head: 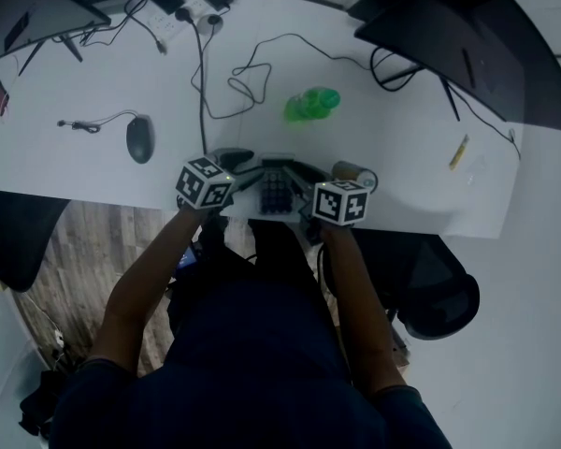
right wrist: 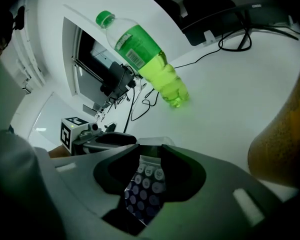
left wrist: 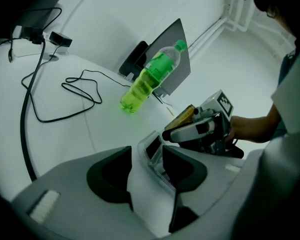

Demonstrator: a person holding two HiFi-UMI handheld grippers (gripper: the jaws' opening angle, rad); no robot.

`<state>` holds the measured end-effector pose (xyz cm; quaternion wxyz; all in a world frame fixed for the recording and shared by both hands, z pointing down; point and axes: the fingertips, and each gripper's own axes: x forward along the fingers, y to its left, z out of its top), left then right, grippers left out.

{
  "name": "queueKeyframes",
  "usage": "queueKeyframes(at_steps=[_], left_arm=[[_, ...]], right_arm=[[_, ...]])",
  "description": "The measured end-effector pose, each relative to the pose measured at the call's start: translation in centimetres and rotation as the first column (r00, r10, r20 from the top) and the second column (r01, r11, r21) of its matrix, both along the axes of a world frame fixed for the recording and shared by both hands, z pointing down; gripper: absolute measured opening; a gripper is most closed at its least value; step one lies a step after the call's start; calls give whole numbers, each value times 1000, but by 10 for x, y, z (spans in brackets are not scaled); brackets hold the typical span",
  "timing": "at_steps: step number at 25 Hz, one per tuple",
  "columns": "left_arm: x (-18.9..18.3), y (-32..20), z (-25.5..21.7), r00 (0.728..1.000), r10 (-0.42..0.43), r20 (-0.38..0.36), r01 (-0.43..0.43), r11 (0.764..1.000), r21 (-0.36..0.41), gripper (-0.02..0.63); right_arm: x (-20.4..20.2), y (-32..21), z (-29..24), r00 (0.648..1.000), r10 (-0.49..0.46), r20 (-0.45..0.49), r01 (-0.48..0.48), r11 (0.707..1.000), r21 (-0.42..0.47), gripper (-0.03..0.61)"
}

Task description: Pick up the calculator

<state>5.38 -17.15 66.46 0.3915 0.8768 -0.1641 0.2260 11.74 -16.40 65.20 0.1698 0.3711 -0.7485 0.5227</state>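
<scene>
The calculator (head: pixel 275 192) lies flat near the table's front edge, dark keys up, in a clear case. My left gripper (head: pixel 242 169) comes at it from the left and my right gripper (head: pixel 305 181) from the right. In the left gripper view my left gripper (left wrist: pixel 146 171) is open over bare white table, and the calculator (left wrist: pixel 153 148) with its display end sits just past the right-hand jaw. In the right gripper view my right gripper (right wrist: pixel 149 171) stands part open, and the calculator's keys (right wrist: pixel 145 186) show through the gap. No pad is seen pressing on it.
A green bottle (head: pixel 310 104) stands behind the calculator. A brown cylinder (head: pixel 355 173) sits close by the right gripper. A mouse (head: pixel 140 138) and black cables (head: pixel 234 87) lie to the left and behind. Monitor stands are at the back corners.
</scene>
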Motion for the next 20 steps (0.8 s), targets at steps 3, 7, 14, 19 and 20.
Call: queueKeyframes(at_steps=[3, 7, 14, 19, 20], left_arm=[[3, -1, 0, 1000, 1, -3, -1, 1000, -10, 193], [5, 0, 1, 1000, 21, 9, -21, 1000, -9, 190], [9, -1, 3, 999, 18, 30, -18, 1000, 9, 137], [6, -5, 6, 998, 0, 56, -2, 1000, 29, 71], [6, -5, 6, 998, 0, 59, -2, 999, 34, 71]], right_arm=[[-3, 1, 5, 1000, -7, 3, 7, 1000, -10, 115], [-11, -2, 5, 1000, -12, 20, 12, 1000, -6, 115], [-11, -2, 11, 1000, -22, 5, 22, 1000, -5, 115], [-10, -2, 11, 1000, -16, 2, 16, 1000, -4, 100], [-9, 0, 12, 1000, -15, -1, 15, 1000, -8, 79]])
